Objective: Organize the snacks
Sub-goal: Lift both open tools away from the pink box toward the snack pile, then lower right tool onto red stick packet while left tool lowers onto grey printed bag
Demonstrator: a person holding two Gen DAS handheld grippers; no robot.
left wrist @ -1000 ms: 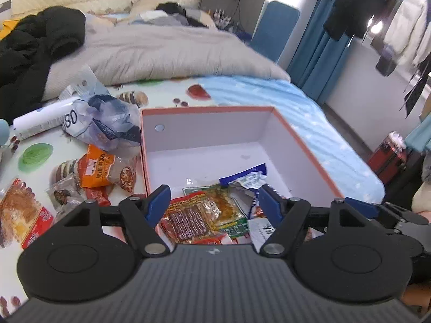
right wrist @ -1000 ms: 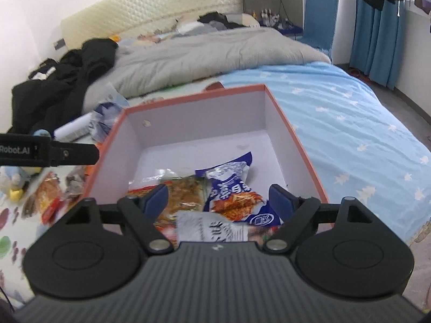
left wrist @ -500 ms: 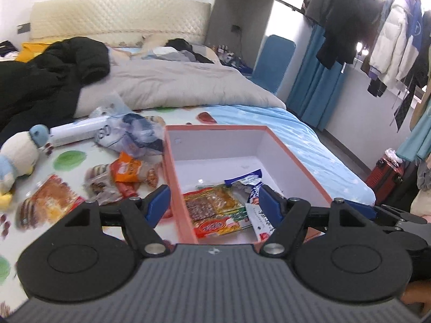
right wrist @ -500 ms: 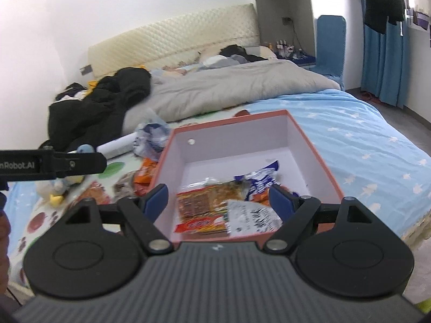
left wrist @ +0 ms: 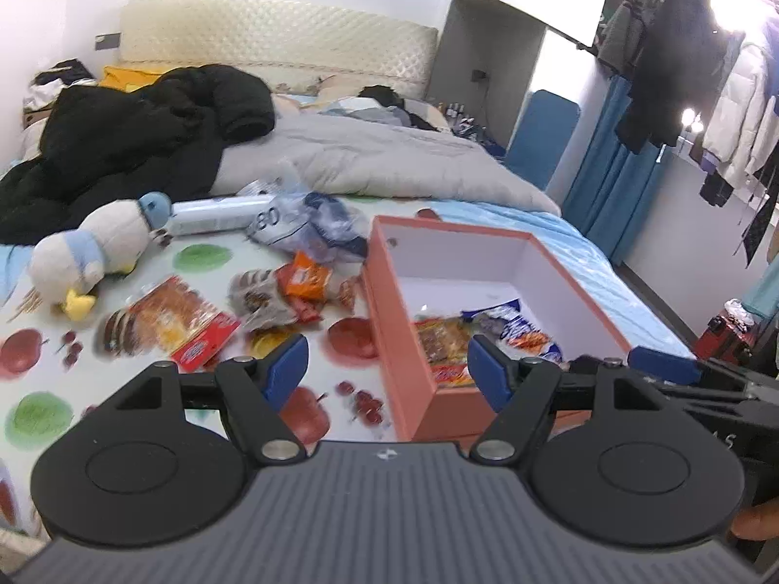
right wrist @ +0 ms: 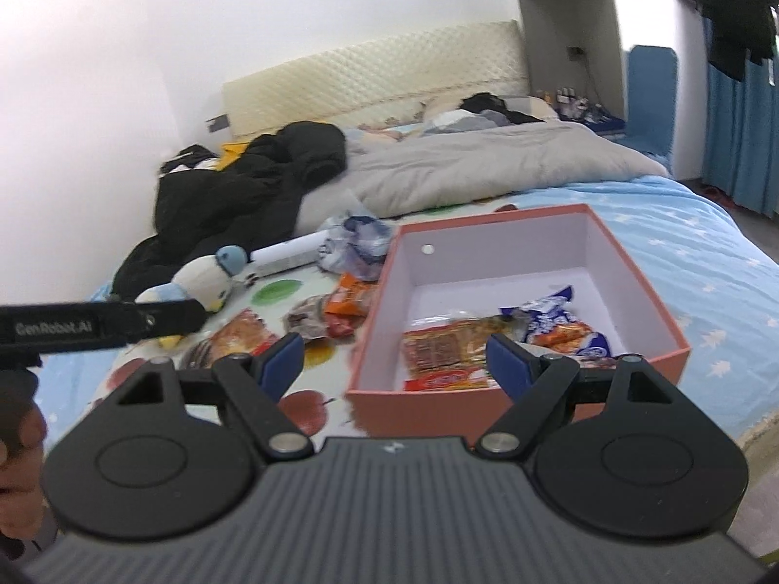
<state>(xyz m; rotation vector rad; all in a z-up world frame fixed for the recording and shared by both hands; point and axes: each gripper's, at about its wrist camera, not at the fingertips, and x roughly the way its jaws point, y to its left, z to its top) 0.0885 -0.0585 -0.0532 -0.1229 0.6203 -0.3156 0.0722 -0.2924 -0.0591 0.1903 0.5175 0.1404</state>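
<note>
Left hand-held gripper (left wrist: 387, 372): jaws spread wide, nothing between them, held above the near end of the bed (left wrist: 584, 263); right hand-held gripper (right wrist: 394, 365): likewise spread and empty, with the left unit's black body showing at the left edge of its view. Box (right wrist: 633, 267) (salmon outside, white inside): sits open on the bed, straddling the fruit-print sheet (left wrist: 204, 258) and the blue cover; inside, toward its near end, lie a red-and-yellow packet (right wrist: 445, 348) and a blue-and-white packet (right wrist: 555, 316), touching each other. Loose snacks remain on the sheet left of the box: an orange packet (left wrist: 306, 280) just beside its wall, a brown-wrapped one (left wrist: 253, 299) next to that, and a red bread packet (left wrist: 170, 323) further left. A stuffed penguin (left wrist: 92, 253) lies beyond them; a crumpled plastic bag (left wrist: 311, 224) and a white tube (left wrist: 219, 211) lie behind.
</note>
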